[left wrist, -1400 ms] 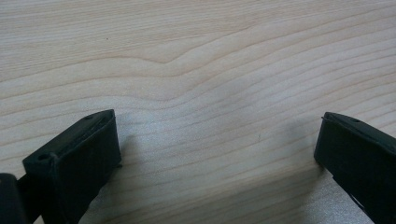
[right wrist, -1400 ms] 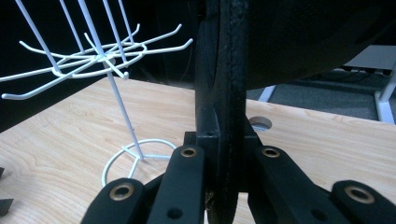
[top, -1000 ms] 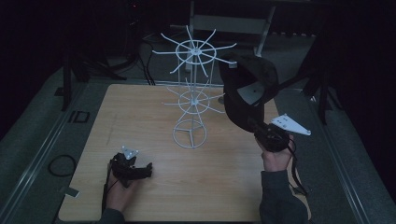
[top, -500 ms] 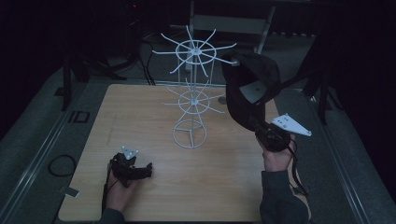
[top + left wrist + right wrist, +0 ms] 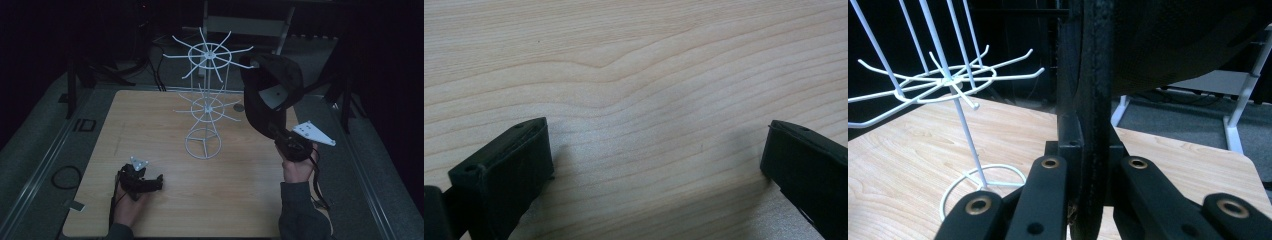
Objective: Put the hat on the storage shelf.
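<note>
Cap (image 5: 272, 92), dark and hard to read, hangs beside the rack (image 5: 206, 107), its brim clenched in the right tongs (image 5: 1091, 150). Left tongs (image 5: 654, 165) rest released on the surface (image 5: 150, 125), cut off below.

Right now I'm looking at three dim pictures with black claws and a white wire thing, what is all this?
A person at a wooden table holds a hand tool in each hand. One picture looks down from above; the other two come from cameras riding on each tool. The right gripper is clamped on the edge of a dark cap, held up beside a white wire rack with hook arms standing on the table. The left gripper rests low near the table, jaws open, with bare wood between them.
</note>
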`<state>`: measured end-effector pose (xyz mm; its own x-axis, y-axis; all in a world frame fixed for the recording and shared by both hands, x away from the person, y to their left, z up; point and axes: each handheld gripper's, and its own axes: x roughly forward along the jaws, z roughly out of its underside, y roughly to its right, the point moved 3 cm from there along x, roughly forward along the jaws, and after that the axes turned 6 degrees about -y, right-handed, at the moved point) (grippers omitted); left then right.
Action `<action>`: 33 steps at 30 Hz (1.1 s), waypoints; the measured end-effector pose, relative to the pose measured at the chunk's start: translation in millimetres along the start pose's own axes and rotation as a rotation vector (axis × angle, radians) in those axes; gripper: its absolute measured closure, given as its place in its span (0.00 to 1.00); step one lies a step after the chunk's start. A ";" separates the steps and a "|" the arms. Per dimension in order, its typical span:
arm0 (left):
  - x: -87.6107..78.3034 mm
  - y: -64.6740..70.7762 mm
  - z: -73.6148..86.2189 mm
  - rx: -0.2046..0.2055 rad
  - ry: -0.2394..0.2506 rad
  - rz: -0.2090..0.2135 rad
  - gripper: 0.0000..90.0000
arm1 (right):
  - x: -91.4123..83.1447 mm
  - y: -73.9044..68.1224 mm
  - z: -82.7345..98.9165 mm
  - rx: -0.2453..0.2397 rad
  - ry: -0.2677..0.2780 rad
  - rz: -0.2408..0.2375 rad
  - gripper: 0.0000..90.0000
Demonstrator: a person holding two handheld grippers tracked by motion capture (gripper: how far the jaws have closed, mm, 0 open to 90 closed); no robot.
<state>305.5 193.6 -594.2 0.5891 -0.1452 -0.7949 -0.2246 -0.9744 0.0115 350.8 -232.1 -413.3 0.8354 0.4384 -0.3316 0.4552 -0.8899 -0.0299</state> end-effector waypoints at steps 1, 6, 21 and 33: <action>0.0 -0.1 0.0 0.001 0.000 0.000 0.00 | -0.3 -0.1 -0.6 -0.002 0.003 0.002 0.96; 0.0 -0.1 0.0 0.001 0.000 0.000 0.00 | -1.4 -1.1 -3.8 -0.008 0.011 0.003 0.96; -0.1 -0.2 -0.1 0.002 -0.001 0.000 0.00 | -2.6 -0.9 -7.9 -0.013 0.025 0.010 0.96; -0.2 -0.1 0.0 0.001 -0.002 0.001 0.00 | -3.7 -1.4 -10.7 -0.011 0.043 0.021 0.96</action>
<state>305.5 193.7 -594.0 0.5877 -0.1456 -0.7959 -0.2260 -0.9741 0.0113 350.4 -231.1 -401.9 0.8573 0.4248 -0.2908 0.4405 -0.8976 -0.0125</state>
